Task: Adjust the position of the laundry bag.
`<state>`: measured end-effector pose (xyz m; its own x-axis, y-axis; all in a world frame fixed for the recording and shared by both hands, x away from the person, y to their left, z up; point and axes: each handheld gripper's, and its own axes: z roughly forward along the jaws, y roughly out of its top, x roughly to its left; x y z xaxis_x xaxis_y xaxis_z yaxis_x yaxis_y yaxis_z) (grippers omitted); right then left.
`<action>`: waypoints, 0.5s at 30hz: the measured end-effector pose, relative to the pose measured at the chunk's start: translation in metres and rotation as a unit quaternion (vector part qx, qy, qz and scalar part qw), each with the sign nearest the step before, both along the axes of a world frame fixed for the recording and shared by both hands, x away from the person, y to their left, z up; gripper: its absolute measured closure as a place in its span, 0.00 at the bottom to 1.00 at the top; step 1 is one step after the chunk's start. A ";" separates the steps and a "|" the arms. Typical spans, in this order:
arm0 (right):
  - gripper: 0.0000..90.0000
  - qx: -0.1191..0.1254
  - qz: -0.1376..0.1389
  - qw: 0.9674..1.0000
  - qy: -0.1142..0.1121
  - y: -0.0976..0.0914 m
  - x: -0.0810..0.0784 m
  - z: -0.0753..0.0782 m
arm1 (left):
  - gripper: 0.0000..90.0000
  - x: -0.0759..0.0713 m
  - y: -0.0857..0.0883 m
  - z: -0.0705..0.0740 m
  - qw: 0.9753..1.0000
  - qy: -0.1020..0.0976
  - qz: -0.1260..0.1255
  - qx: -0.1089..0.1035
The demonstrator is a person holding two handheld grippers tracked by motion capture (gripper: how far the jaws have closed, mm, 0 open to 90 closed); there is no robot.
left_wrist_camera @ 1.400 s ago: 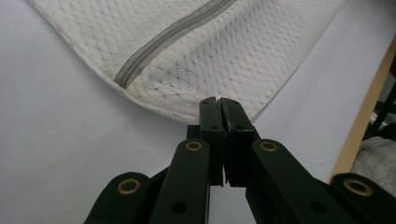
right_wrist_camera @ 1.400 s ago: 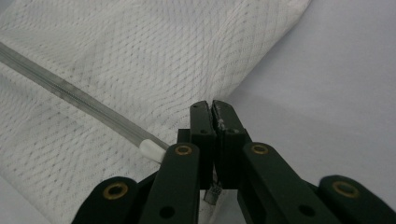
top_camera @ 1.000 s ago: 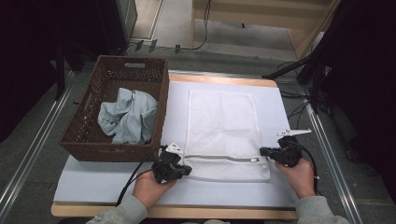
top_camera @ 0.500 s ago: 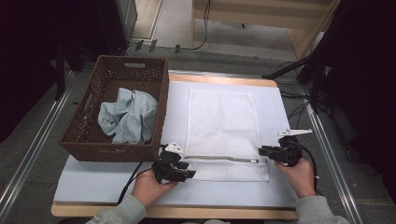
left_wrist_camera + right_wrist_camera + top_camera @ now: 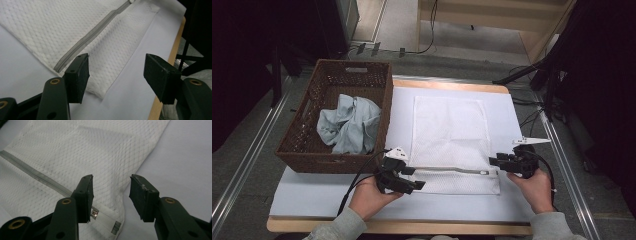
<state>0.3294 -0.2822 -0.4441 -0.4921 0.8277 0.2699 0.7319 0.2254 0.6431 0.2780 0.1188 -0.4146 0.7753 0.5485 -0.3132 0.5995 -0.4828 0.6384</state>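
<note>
Both pairs of jaws had just been opening, letting go of the white mesh laundry bag they had pinched a second earlier, while the hands barely shifted. From the high view, the bag lay flat on the pale table cover, its zipper running across the near end between the left gripper at the bag's near left corner and the right gripper at the zipper's right end; a wicker basket holding a crumpled grey cloth stood just left of the bag. Seen from the left gripper view, the left gripper stood spread wide over the bag's corner, its pads clear of the mesh and nothing clamped. Seen from the right gripper view, the right gripper stood likewise parted above the bag's edge, the metal zipper pull lying just beside the left pad, with no fabric gripped.
</note>
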 end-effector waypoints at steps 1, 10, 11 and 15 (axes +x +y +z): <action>0.59 0.000 -0.002 1.000 -0.003 0.000 -0.001 0.001 | 0.42 0.000 0.000 0.001 1.000 -0.002 -0.002 -0.001; 0.52 0.002 -0.014 1.000 -0.003 -0.003 -0.013 0.005 | 0.36 0.008 -0.007 0.008 1.000 -0.001 -0.019 -0.017; 0.52 0.000 -0.013 1.000 -0.007 -0.003 -0.014 0.005 | 0.36 0.008 -0.008 0.009 1.000 -0.003 -0.020 -0.016; 0.51 -0.004 -0.018 1.000 -0.011 -0.005 -0.021 0.007 | 0.36 0.012 -0.012 0.009 1.000 -0.008 -0.024 -0.018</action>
